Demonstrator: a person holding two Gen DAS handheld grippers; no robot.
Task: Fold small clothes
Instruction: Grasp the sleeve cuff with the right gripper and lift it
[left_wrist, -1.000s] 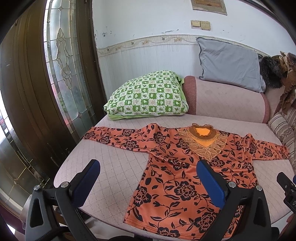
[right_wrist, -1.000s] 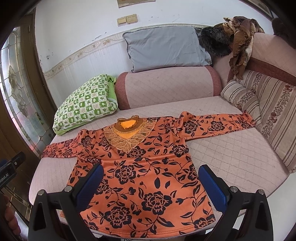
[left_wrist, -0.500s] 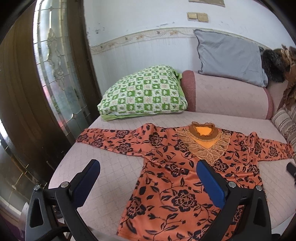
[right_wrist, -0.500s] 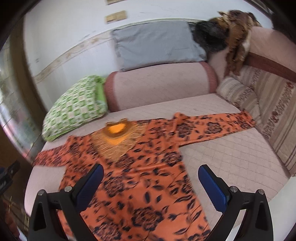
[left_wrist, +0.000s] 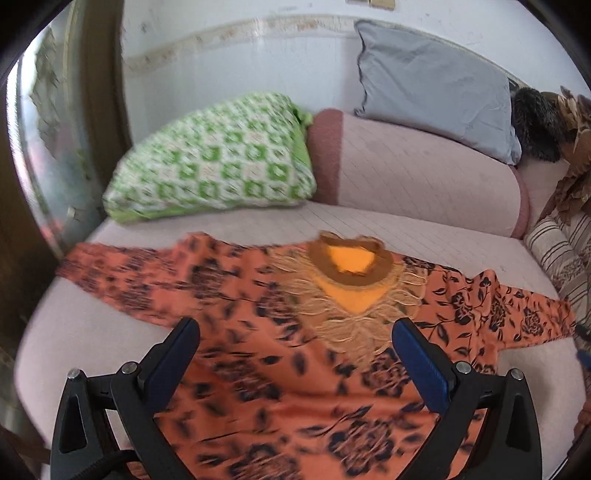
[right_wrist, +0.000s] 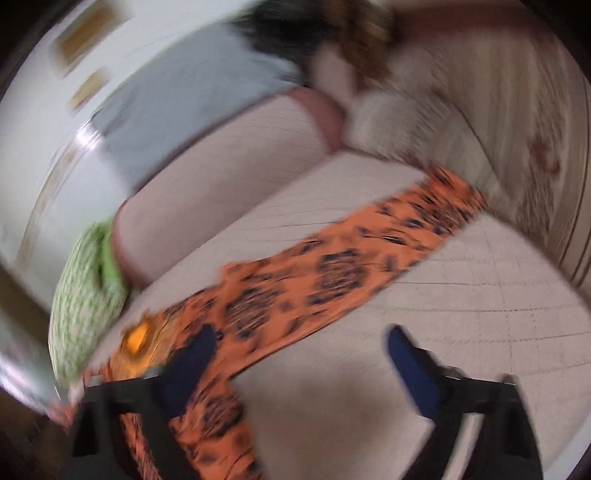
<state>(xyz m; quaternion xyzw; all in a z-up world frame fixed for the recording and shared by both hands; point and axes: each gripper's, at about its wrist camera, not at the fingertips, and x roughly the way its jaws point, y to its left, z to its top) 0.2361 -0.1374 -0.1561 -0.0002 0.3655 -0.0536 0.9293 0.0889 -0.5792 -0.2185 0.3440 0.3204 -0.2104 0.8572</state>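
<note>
The top (left_wrist: 258, 354) is lying flat and face up on the sofa seat (left_wrist: 424, 236), collar toward the backrest, both sleeves stretched out to the sides. Nothing is folded yet: no crease, no sleeve turned in, the hem reaching down toward the front edge. So the task is sitting right at its start, with every fold left to make.

The left tongs (left_wrist: 295, 354) are hovering over the chest of the top, just below the fringed collar (left_wrist: 347, 266), jaws standing wide apart with nothing between them. They are touching no cloth as far as the view shows.

The right tongs (right_wrist: 299, 354) are tilted over and the picture is smeared with blur. They are pointing near the spot where the right sleeve (right_wrist: 351, 258) meets the body, with the left pad over patterned cloth and the right pad over bare seat. Their jaws are closing, yet nothing is caught between them; whether a pad is brushing the fabric is too blurred to tell.

The green pillow (left_wrist: 214, 170) and the grey cushion (left_wrist: 436, 92) are sitting well back, clear of the work.

Judging from this, the sleeves will likely have to come in first, then the body folded over; a grip on the sleeve looks like the step at hand.
</note>
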